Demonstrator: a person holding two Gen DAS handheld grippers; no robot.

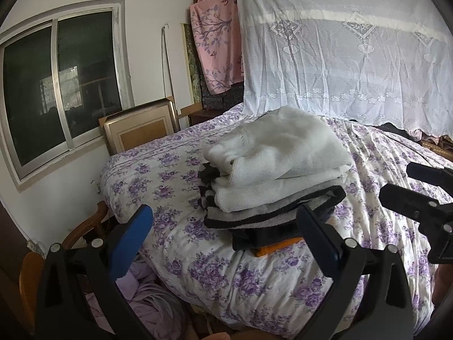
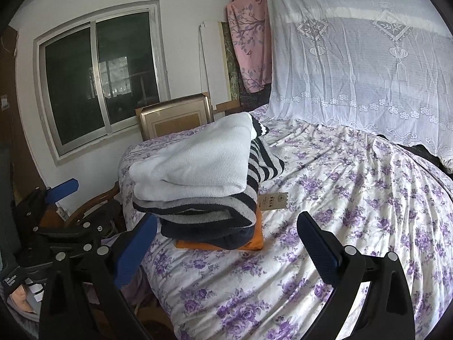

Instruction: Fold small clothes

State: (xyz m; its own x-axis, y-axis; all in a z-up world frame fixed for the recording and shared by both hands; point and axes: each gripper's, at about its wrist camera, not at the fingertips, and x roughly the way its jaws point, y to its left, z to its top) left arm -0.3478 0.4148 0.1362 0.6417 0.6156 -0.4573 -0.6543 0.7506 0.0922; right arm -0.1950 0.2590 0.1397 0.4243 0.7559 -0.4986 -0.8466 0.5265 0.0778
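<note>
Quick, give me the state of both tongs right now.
Left tongs: open, holding nothing, in front of the pile of folded clothes.
Right tongs: open, holding nothing, over the bed.

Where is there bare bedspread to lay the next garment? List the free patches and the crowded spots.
Free: the wide flowered bedspread to the right of the clothes stack, running back to the lace curtain, and the strip in front of the stack. Crowded: the stack sits near the bed's left edge, with a paper tag beside it.
</note>
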